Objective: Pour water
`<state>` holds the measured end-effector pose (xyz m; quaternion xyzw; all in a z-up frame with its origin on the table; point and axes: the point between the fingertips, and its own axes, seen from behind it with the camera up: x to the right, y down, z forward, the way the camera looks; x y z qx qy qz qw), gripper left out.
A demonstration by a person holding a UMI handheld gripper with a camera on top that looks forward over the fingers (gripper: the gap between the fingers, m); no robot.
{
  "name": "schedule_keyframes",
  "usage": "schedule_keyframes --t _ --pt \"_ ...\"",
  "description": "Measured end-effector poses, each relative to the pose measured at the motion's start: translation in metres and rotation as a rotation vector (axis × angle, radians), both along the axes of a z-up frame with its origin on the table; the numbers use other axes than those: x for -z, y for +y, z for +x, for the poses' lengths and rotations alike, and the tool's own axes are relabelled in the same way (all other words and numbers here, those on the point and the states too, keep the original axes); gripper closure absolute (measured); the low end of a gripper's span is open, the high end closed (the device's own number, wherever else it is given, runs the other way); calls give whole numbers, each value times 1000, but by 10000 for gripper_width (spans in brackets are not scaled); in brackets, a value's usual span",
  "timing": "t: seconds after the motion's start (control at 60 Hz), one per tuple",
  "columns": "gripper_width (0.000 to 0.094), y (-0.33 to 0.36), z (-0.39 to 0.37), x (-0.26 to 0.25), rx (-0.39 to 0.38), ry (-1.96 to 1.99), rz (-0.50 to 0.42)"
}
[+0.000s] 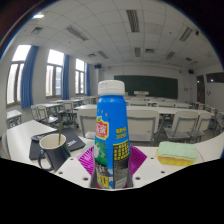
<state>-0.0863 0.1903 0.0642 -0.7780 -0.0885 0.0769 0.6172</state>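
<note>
At the frame's lower centre, the fingers (112, 165) clamp a blue bottle (112, 135), upright with its white cap on top. Beyond, on the white tabletop (150, 160), a cup (53, 147) stands left and a yellow sponge (178, 152) lies right. Classroom desks (160, 118) fill the background.

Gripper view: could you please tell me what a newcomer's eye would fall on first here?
The blue bottle with its white cap dominates, standing upright between the fingers of the tool, whose purple pads press its sides. To its left on the white table sits a paper cup; to its right lies a yellow-green sponge. Beyond are classroom desks.
</note>
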Motion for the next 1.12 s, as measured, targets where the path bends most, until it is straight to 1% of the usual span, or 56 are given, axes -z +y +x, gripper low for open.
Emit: schedule_keyframes --t 0.067,0.1,0.133,0.217,0.3,0.35,0.417,0.45,0.483,0.517,0.55,0.6,0.667,0.733,0.767,0.817,0.867,0.95,1.017,1.117 --pt "516 -9 17 6 4 -10 -20" --pt "510 -10 16 4 -7 -10 -8" --pt "510 -6 11 4 -17 -21 -16" --pt "498 -16 22 10 -25 -26 -53" --pt "497 -16 21 8 -25 -17 -47" --pt "463 -15 21 9 -18 -11 -47" --pt "362 -15 23 12 -12 -22 -53" --pt "318 -19 25 12 -5 -34 -76" --pt "204 -25 30 20 2 -56 -117" --pt "66 -32 34 19 17 -65 -129" --pt "96 -35 37 14 45 -63 -112" --pt "77 -40 41 9 80 -58 -87" --pt "80 -69 54 1 102 -38 -74" --pt "91 -96 45 -4 113 -1 -37" --pt "91 -119 38 -7 107 17 -26" --pt "75 -142 40 -6 76 48 -3" --pt "91 -169 24 -5 41 81 22" --pt "90 -206 12 10 5 123 18" --pt "93 -235 2 23 -10 139 21" --pt "92 -247 12 41 -5 117 16"
